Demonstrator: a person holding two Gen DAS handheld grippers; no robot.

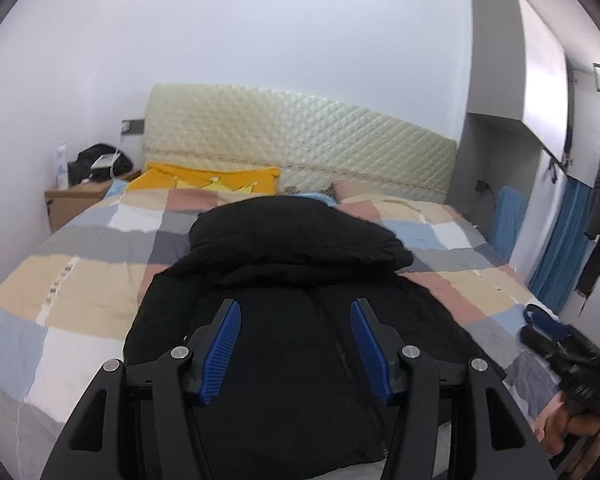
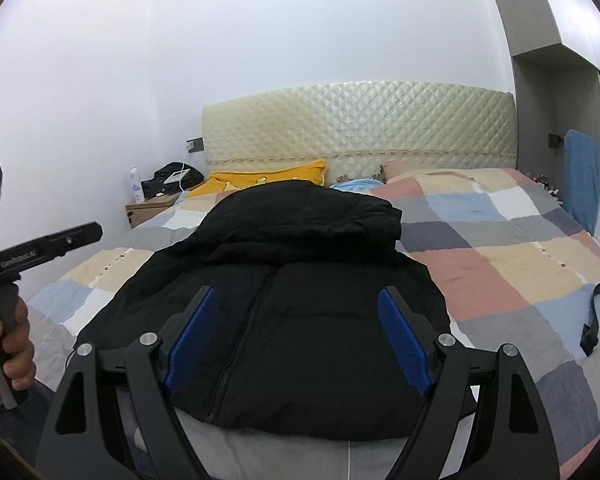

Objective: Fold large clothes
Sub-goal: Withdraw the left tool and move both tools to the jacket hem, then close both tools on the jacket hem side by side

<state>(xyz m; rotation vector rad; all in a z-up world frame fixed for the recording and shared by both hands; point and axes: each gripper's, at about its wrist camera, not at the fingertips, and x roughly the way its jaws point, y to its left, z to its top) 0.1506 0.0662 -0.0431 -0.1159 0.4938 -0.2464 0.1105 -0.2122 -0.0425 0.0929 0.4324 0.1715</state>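
Note:
A black puffer jacket [image 1: 284, 304] lies front up on the patchwork bed, zipper closed, hood towards the headboard; it also shows in the right wrist view [image 2: 300, 280]. Its sleeves look folded in. My left gripper [image 1: 296, 308] is open and empty, held above the jacket's lower front. My right gripper [image 2: 300, 296] is open and empty, above the jacket's hem near the foot of the bed. The left gripper's body [image 2: 40, 248] and the hand that holds it show at the left edge of the right wrist view.
The patchwork quilt [image 2: 500, 264] covers the bed. A yellow pillow [image 2: 276, 178] lies by the quilted headboard [image 2: 360, 120]. A nightstand [image 2: 152, 206] with a bottle and a dark bag stands at the left. A black strap [image 2: 598, 312] lies at the bed's right edge. A wardrobe [image 1: 540, 80] stands on the right.

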